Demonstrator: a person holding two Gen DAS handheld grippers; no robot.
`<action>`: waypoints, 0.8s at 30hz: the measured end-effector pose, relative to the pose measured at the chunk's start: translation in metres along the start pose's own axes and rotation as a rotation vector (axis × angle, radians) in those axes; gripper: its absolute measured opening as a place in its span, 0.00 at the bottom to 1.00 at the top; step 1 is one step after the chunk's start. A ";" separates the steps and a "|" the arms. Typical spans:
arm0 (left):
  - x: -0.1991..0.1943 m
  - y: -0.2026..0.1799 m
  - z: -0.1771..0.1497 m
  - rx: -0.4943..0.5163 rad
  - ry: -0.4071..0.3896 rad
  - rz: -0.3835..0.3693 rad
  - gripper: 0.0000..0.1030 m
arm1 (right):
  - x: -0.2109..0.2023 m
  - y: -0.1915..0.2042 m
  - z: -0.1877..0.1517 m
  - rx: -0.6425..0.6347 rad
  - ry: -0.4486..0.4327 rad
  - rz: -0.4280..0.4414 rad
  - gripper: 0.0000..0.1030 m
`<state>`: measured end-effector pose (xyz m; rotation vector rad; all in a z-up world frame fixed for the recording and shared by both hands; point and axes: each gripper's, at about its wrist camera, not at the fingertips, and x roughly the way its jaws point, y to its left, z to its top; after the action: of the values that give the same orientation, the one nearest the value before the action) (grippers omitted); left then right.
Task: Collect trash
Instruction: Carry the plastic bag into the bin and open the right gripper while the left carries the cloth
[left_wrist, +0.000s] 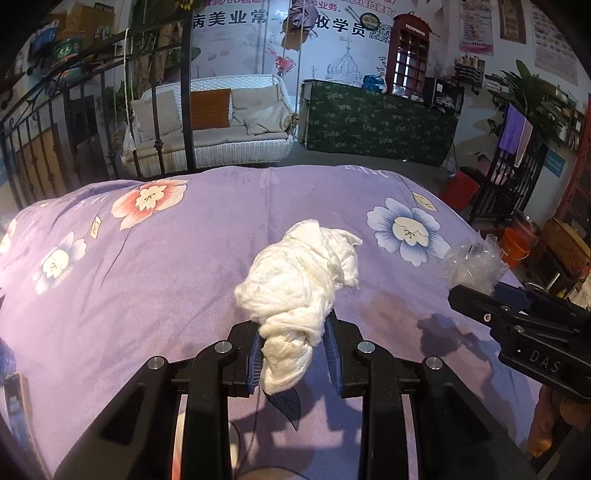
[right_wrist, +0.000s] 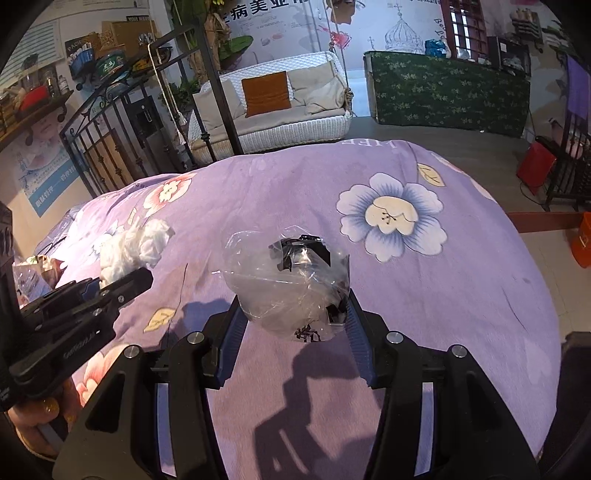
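Note:
My left gripper (left_wrist: 293, 328) is shut on a crumpled white tissue wad (left_wrist: 303, 277) and holds it above the purple flowered bedspread (left_wrist: 147, 266). My right gripper (right_wrist: 293, 295) is shut on a crumpled clear plastic wrapper (right_wrist: 291, 277) with black print, also above the bedspread (right_wrist: 443, 295). In the left wrist view the right gripper (left_wrist: 458, 291) shows at the right with the wrapper (left_wrist: 472, 262) in it. In the right wrist view the left gripper (right_wrist: 144, 275) shows at the left with the tissue (right_wrist: 136, 243).
A black iron bed frame (left_wrist: 184, 92) stands past the bed's far left edge. A white wicker sofa (left_wrist: 221, 125) and a green-draped counter (left_wrist: 380, 122) stand behind. Orange buckets (left_wrist: 517, 245) and a red box (left_wrist: 460, 190) sit on the floor at the right.

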<state>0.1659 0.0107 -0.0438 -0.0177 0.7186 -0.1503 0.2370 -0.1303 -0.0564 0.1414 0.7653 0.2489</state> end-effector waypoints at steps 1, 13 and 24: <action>-0.001 -0.001 -0.002 -0.002 0.004 -0.008 0.27 | -0.006 -0.001 -0.005 -0.001 -0.009 -0.006 0.50; -0.036 -0.042 -0.028 0.045 -0.029 -0.073 0.27 | -0.068 -0.041 -0.055 0.074 -0.046 -0.056 0.50; -0.054 -0.093 -0.044 0.102 -0.038 -0.191 0.27 | -0.115 -0.092 -0.096 0.183 -0.057 -0.160 0.50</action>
<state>0.0848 -0.0720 -0.0355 0.0083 0.6704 -0.3684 0.1054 -0.2468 -0.0684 0.2583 0.7381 0.0219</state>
